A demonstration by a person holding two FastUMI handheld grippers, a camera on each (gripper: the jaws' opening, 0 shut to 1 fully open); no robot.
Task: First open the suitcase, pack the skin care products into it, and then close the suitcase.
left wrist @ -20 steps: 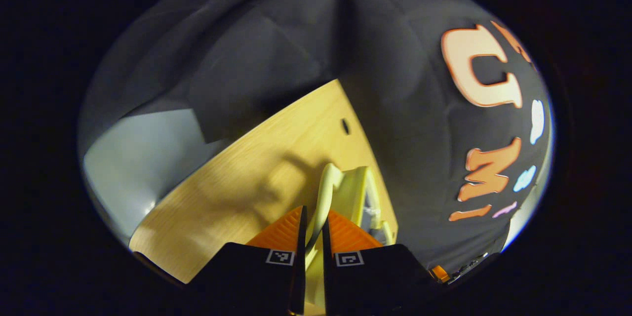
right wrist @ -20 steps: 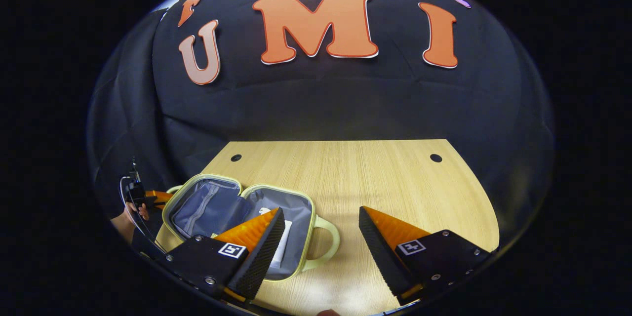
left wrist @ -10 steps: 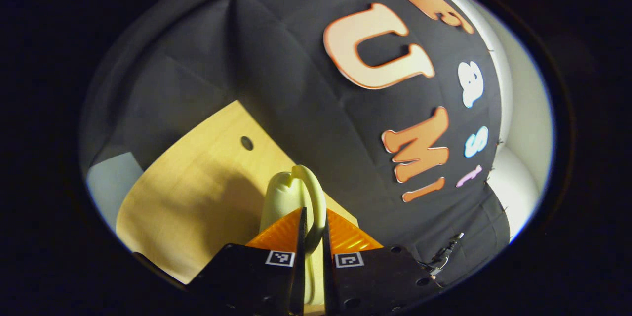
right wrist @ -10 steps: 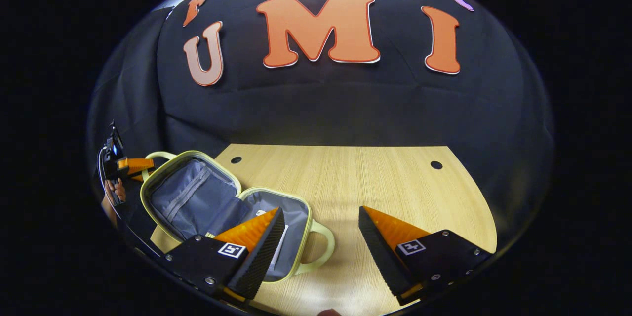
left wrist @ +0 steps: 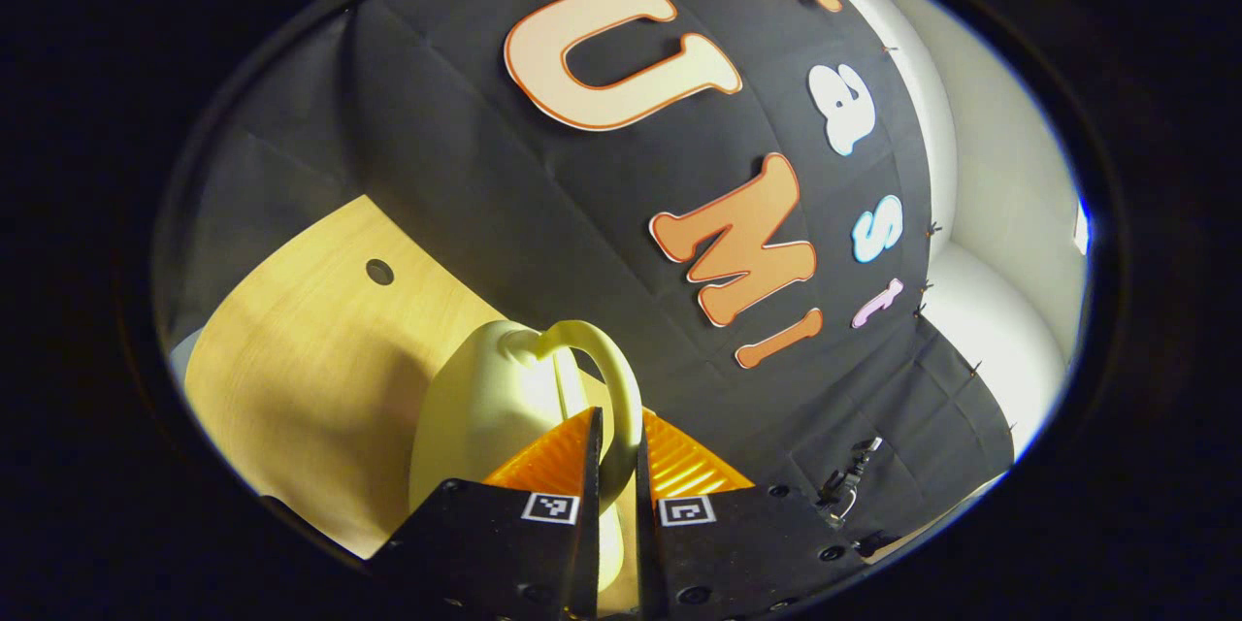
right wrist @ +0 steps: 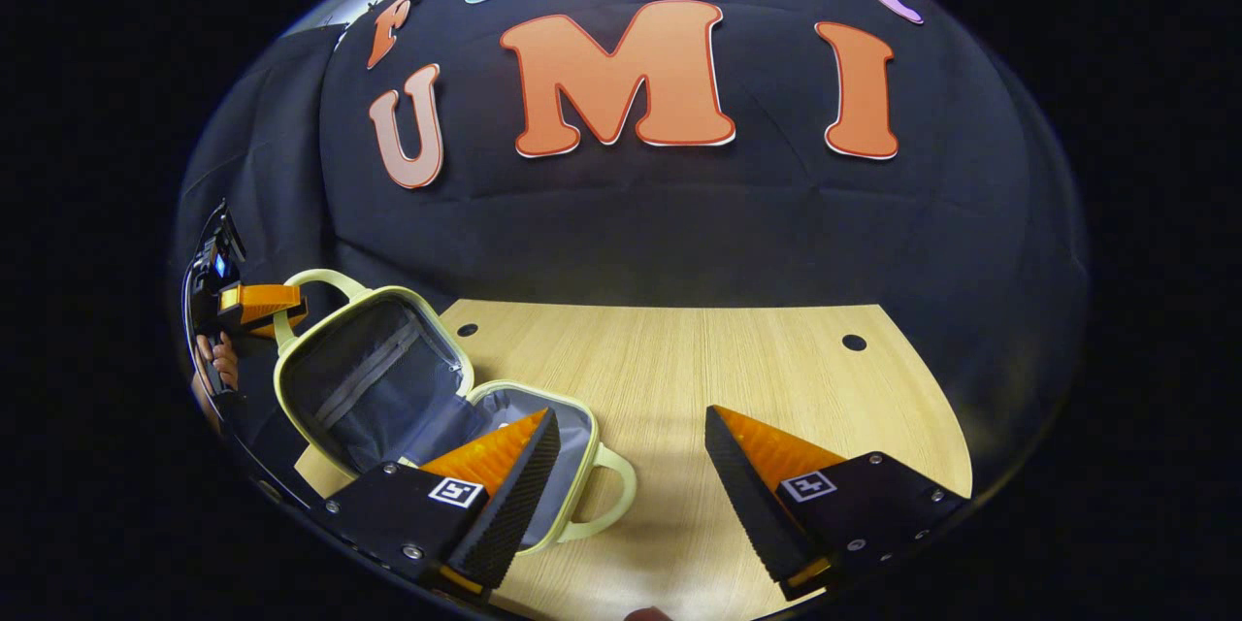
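Suitcase [right wrist: 374, 378] handle [left wrist: 606, 378] (lid's) pinched, L hand-held gripper [left wrist: 613, 451].

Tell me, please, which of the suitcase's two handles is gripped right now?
The handle on the raised half, pinched by the left gripper. The other handle lies free on the table, near the open right gripper.

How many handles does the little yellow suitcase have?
2. One handle is on the raised lid at the left, pinched by the left gripper. The other handle sticks out from the half lying on the table, beside the open right gripper.
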